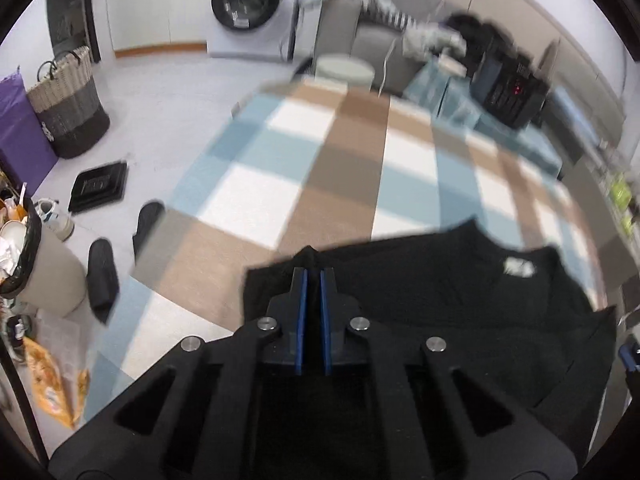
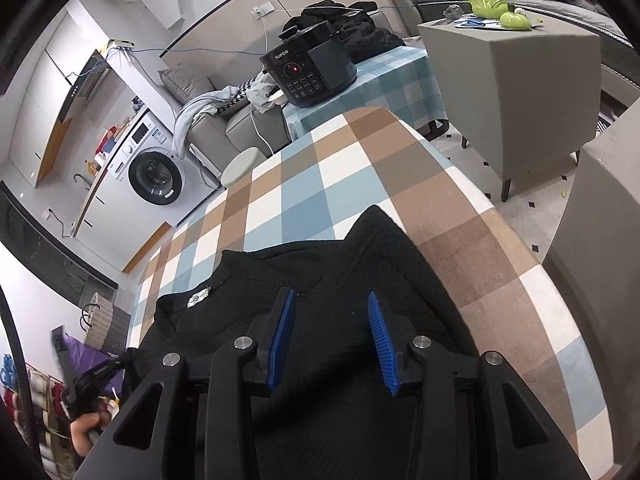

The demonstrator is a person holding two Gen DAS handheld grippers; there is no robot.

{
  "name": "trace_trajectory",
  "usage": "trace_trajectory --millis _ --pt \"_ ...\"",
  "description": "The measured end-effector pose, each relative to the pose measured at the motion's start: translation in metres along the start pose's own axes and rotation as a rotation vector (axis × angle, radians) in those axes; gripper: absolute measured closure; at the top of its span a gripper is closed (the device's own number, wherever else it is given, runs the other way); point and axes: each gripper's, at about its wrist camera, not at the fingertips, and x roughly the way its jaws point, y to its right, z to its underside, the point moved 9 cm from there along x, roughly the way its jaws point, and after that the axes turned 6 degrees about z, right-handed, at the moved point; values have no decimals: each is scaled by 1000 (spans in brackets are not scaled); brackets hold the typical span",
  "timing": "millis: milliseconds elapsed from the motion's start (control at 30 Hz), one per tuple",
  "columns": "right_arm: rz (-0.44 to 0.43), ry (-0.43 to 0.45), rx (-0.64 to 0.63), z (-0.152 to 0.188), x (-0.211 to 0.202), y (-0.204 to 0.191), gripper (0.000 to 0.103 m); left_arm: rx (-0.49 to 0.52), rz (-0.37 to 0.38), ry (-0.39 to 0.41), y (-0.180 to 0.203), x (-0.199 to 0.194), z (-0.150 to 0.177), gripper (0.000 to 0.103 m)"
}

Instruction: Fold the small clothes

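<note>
A black garment (image 1: 440, 300) lies spread on the table's checked cloth (image 1: 340, 160), its white neck label (image 1: 518, 267) facing up. My left gripper (image 1: 314, 270) stands at the garment's left edge, its blue pads (image 1: 303, 304) almost together, and a small peak of black fabric is pinched at its tips. In the right wrist view the same garment (image 2: 280, 272) fills the near part of the checked table (image 2: 320, 184), label (image 2: 198, 298) at the left. My right gripper (image 2: 330, 296) hovers over the cloth with its blue pads (image 2: 282, 336) apart and nothing between them.
Beyond the table stand a washing machine (image 1: 248, 4) and a sofa with clothes (image 2: 208, 116). A black pressure cooker (image 2: 308, 68) sits on a second checked table. A grey cabinet (image 2: 512, 80) is at the right. A wicker basket (image 1: 68, 100), slippers (image 1: 104, 272) and a bin (image 1: 40, 264) are on the floor at the left.
</note>
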Motion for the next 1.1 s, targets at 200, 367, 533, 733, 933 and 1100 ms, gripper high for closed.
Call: trace_trajectory --millis 200,367,533,733,933,1100 --pt "42 18 26 -10 6 15 64 -109 63 106 -35 -32 -26 100" --pt "98 36 39 -17 6 29 64 -172 95 54 -53 -16 -24 99" --pt "121 10 4 -19 16 23 64 -190 102 19 -55 -5 -20 95" --pt "185 -54 -163 -4 50 -10 60 -170 94 17 -55 -11 -17 64" --pt "356 -62 -348 7 74 -15 80 -132 98 17 -53 -22 -9 58" --pt "279 -9 -333 0 59 -16 100 -118 112 19 -51 -29 -2 58"
